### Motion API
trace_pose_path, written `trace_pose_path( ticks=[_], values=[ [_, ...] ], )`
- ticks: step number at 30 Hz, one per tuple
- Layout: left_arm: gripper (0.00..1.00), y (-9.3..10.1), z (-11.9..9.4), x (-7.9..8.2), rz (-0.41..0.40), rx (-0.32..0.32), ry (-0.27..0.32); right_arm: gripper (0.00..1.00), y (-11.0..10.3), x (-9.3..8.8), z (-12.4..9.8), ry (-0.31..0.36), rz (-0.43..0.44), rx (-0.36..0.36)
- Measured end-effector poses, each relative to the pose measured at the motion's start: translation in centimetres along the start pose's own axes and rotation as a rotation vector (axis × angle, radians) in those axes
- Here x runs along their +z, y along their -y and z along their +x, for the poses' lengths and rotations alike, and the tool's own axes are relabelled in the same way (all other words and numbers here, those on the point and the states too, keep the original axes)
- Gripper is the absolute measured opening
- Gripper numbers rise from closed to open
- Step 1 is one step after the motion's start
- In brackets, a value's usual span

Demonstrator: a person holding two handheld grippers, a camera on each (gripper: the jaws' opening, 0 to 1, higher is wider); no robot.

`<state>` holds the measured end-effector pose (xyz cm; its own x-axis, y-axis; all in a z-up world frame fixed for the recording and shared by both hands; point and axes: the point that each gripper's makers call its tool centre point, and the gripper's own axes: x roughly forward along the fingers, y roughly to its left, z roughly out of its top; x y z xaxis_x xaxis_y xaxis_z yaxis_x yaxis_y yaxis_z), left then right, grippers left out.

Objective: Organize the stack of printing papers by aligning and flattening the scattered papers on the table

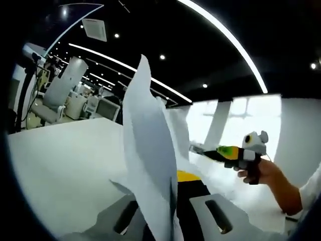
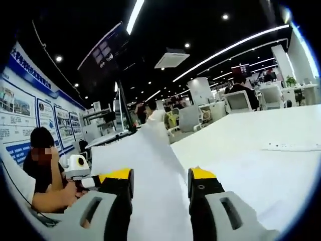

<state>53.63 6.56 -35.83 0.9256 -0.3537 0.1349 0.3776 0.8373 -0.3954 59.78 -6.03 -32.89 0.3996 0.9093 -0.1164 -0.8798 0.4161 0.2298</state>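
Left gripper view, near: left gripper, 2 grey jaws with black pads and a yellow tip showing, clenched on a white sheet of paper. The sheet stands on edge between the jaws, bowed, rising to a point well above them.

Middle: white table spreading left and right of the sheet. More white paper stands behind the held sheet. At right, the right gripper reaches in with its tip at the far paper edge; whether it grips there cannot be told in this view. A hand holds its handle, with a white sleeve at the frame edge.

Far: white office chair, desks with monitors, dark ceiling with long light strips, bright windows at right.

Right gripper view, near: 2 grey jaws with black pads and yellow tips, held apart. White paper lies between them and runs forward, curling upward at its far end; the pads look clear of it, though contact cannot be told for certain.

Middle: at left, a person with an arm resting low beside the left jaw. 1 flat sheet lies on the table well to the right.

Far: wall posters at left, chairs, seated people, ceiling lights.
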Motion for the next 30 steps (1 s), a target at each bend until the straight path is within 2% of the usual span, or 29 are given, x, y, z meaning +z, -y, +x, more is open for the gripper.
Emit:
trace_pose_path(
  ticks=[3,7,10,11,14,16,18,21,22,26,30],
  values=[
    [0.06,0.5,-0.1,0.2,-0.009,-0.033,0.009,0.39,0.3,-0.1,-0.2,-0.008,-0.032,0.004],
    [0.06,1.3,-0.2,0.3,-0.027,-0.08,0.013,0.38,2.0,0.9,-0.3,-0.023,-0.048,0.013],
    [0.06,1.6,-0.5,0.8,-0.035,-0.109,0.031,0.38,2.3,1.3,-0.2,-0.052,-0.068,0.059],
    [0.06,1.6,-0.5,0.9,-0.04,-0.116,0.035,0.38,1.9,1.3,0.1,-0.062,-0.074,0.098],
    [0.06,2.1,-0.6,1.1,-0.079,-0.155,0.038,0.37,1.5,1.6,0.5,-0.058,-0.035,0.19],
    [0.06,2.2,-0.7,1.1,-0.085,-0.166,0.04,0.33,1.1,1.0,0.6,-0.072,0.003,0.227],
    [0.06,2.4,-0.7,1.2,-0.091,-0.181,0.041,0.32,0.9,-0.2,0.8,-0.084,0.057,0.293],
    [0.06,2.7,-0.8,1.2,-0.105,-0.204,0.037,0.3,1.4,-1.6,1.1,-0.126,0.107,0.314],
    [0.06,2.7,-0.8,1.2,-0.107,-0.207,0.036,0.27,1.4,-1.7,1.2,-0.126,0.109,0.314],
    [0.06,2.8,-0.9,1.1,-0.107,-0.212,0.03,0.09,0.2,-2.0,0.7,-0.152,0.267,0.415],
    [0.06,2.7,-1.0,1.3,-0.115,-0.21,0.033,0.08,-0.4,-1.9,0.2,-0.141,0.226,0.43]
  ],
)
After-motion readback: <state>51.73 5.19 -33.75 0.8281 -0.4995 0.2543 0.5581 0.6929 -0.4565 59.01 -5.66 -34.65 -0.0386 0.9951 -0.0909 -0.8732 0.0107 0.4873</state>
